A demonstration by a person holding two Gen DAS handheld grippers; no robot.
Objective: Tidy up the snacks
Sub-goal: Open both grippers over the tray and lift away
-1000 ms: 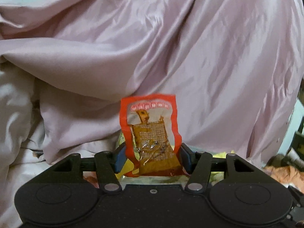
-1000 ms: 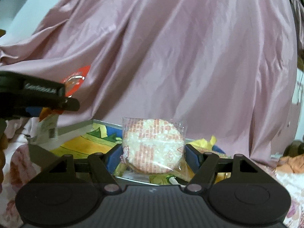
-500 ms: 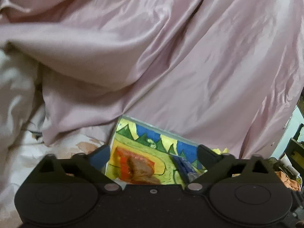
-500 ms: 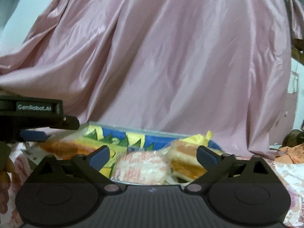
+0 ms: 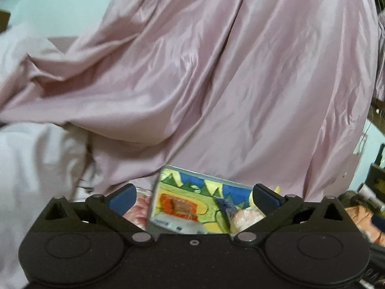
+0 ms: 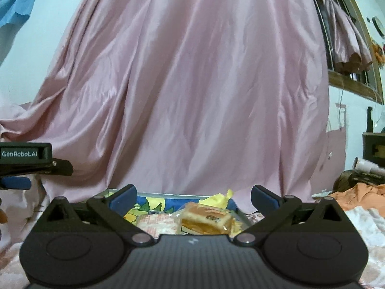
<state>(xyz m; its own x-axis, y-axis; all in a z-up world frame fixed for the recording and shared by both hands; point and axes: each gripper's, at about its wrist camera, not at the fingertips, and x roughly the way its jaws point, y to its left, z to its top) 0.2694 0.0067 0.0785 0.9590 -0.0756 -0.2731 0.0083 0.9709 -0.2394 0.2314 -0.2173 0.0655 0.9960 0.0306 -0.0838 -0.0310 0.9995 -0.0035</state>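
Note:
A colourful picture-printed tray (image 5: 192, 183) lies on the bed below both grippers. In the left wrist view a red-orange snack packet (image 5: 179, 206) lies flat in it, with a dark blue wrapper (image 5: 226, 207) and a pale round packet (image 5: 245, 218) to its right. My left gripper (image 5: 193, 196) hangs above the tray, open, nothing between its fingers. In the right wrist view the round cracker packet (image 6: 156, 224) and a wrapped sandwich cake (image 6: 207, 219) lie in the tray (image 6: 154, 198). My right gripper (image 6: 193, 196) is open and empty above them. The left gripper's side (image 6: 26, 161) shows at the left edge.
A large pink satin cloth (image 6: 192, 96) hangs close behind the tray and fills most of both views. White bedding (image 5: 28, 168) lies to the left. Orange cloth (image 6: 361, 195) and dark objects (image 6: 374, 149) sit at the far right. A yellow wrapper (image 6: 220, 197) pokes up at the tray's back.
Both grippers opened wide and let go: the red packet and the round cracker packet dropped flat into the tray. Both hands then rose and drew back.

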